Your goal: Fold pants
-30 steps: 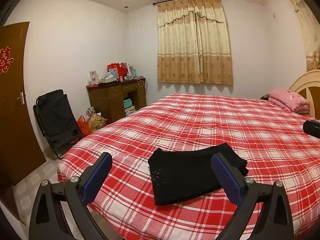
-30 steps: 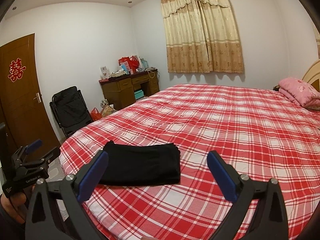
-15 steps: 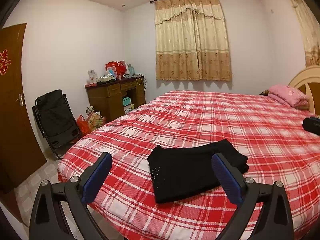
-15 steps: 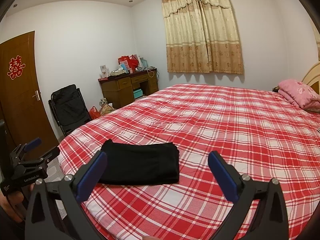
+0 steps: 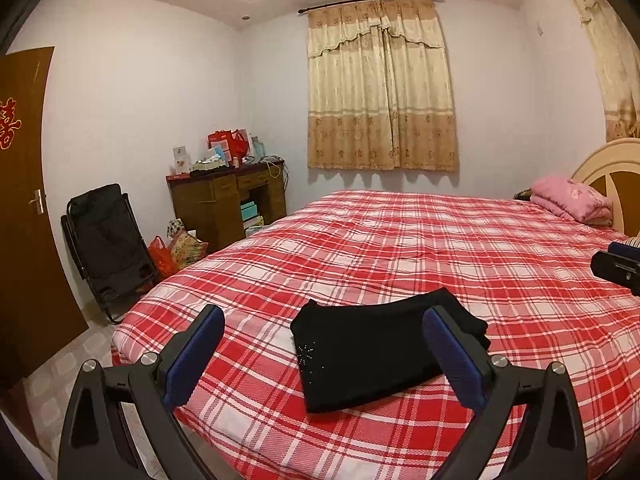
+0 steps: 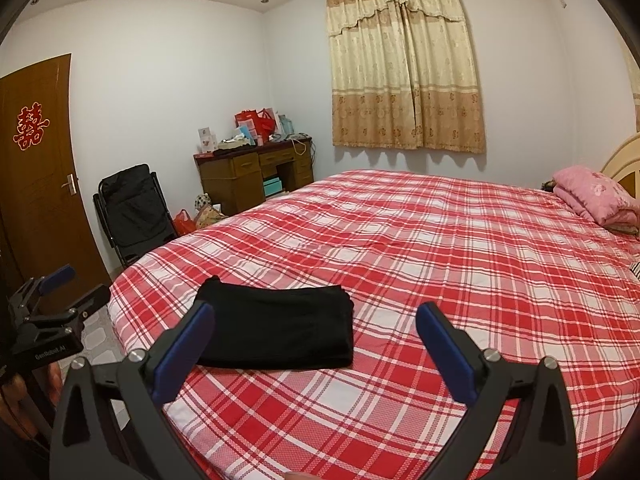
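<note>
The black pants (image 5: 376,348) lie folded into a compact rectangle near the foot corner of the bed with the red plaid cover (image 5: 440,248). They also show in the right wrist view (image 6: 276,328). My left gripper (image 5: 324,356) is open and empty, held above and short of the pants. My right gripper (image 6: 316,352) is open and empty, to the right of the pants. The left gripper shows at the left edge of the right wrist view (image 6: 44,320). Part of the right gripper shows at the right edge of the left wrist view (image 5: 618,268).
A pink folded blanket (image 5: 568,200) lies by the headboard. A wooden desk (image 5: 228,200) with clutter, bags on the floor (image 5: 180,248) and a black folding chair (image 5: 108,248) stand beyond the bed. A brown door (image 5: 20,200) is at left.
Both grippers have drawn back and risen slightly. The pants have not moved, and both grippers stay open.
</note>
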{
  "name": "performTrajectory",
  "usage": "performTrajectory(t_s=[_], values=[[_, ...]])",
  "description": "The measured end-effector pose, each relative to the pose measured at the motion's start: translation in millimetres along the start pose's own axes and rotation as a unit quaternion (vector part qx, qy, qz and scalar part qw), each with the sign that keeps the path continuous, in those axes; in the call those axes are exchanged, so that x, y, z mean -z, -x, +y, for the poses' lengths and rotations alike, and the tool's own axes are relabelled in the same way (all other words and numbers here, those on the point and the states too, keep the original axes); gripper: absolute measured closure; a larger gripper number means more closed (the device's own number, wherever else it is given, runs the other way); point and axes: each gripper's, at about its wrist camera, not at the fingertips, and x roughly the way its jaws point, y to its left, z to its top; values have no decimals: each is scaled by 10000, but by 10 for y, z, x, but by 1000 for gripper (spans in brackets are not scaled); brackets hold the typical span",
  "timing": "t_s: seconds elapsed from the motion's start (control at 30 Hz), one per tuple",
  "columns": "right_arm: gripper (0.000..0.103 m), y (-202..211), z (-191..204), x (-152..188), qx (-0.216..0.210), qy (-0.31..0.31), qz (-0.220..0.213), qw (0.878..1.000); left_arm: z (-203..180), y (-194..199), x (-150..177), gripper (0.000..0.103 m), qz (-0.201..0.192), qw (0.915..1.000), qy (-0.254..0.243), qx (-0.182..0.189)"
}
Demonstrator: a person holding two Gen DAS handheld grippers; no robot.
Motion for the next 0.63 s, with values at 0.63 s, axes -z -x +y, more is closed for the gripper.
performTrajectory(t_s=[0.63], values=[[0, -44, 71, 56, -15, 202, 106, 9997, 22, -18, 30, 2, 19, 10000, 0, 48]])
